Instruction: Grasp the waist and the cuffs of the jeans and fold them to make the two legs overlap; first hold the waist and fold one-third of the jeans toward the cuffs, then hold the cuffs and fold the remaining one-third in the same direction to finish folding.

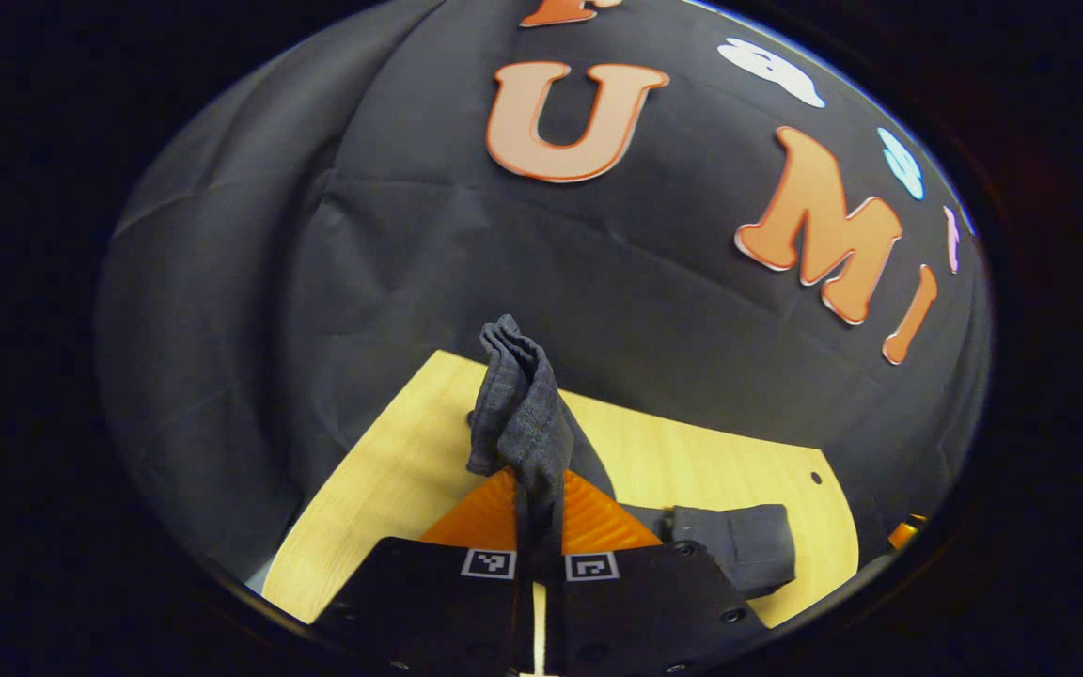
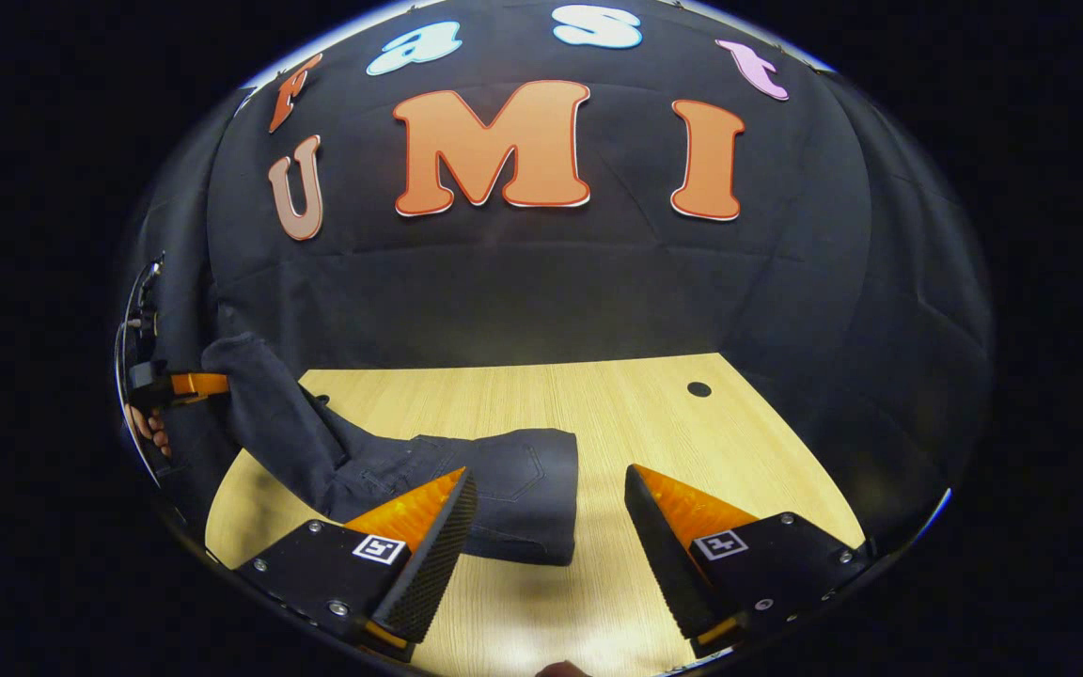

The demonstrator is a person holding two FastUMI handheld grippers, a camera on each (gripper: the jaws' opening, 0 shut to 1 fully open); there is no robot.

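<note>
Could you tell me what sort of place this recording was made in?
Most likely a recording booth, not a home: black cloth hangs as the wall behind a bare wooden table, where dark jeans lie, one end lifted by the left gripper.

No readable text, brand or number on jeans [image 2: 466, 480] or surface [image 2: 598, 404]. Square black-and-white coded markers [image 1: 489, 563] on left gripper [image 1: 539, 527]; same kind on right gripper [image 2: 551, 555]. Codes carry no letters or digits.
</note>
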